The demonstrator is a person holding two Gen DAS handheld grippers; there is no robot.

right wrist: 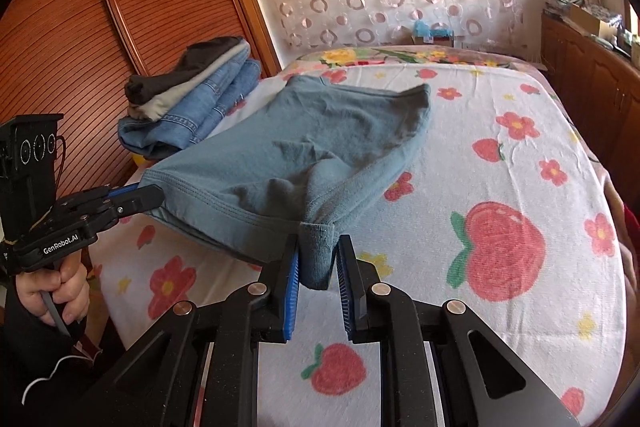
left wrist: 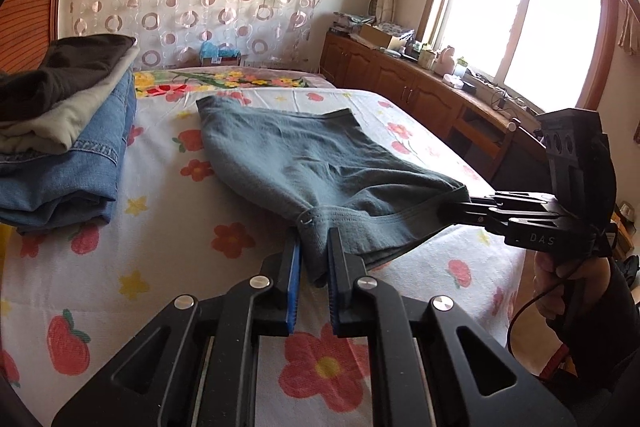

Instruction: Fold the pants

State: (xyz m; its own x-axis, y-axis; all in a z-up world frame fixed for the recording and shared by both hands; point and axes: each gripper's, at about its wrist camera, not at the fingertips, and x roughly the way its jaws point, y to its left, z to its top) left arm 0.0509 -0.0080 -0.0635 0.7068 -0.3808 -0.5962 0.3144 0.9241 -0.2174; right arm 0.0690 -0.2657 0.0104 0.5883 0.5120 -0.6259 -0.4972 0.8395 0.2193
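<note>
Grey-blue pants lie stretched over the flowered bed sheet, their far part resting on the bed and their near hem lifted. My left gripper is shut on one corner of the hem. My right gripper is shut on the other corner. The right gripper also shows in the left wrist view at the right, pinching the hem. The left gripper shows in the right wrist view at the left, pinching the hem. The pants hang taut between the two grippers.
A stack of folded clothes with jeans at the bottom sits at the bed's left, also in the right wrist view. A wooden cabinet with clutter runs along the right under a window. A wooden wardrobe stands at the left.
</note>
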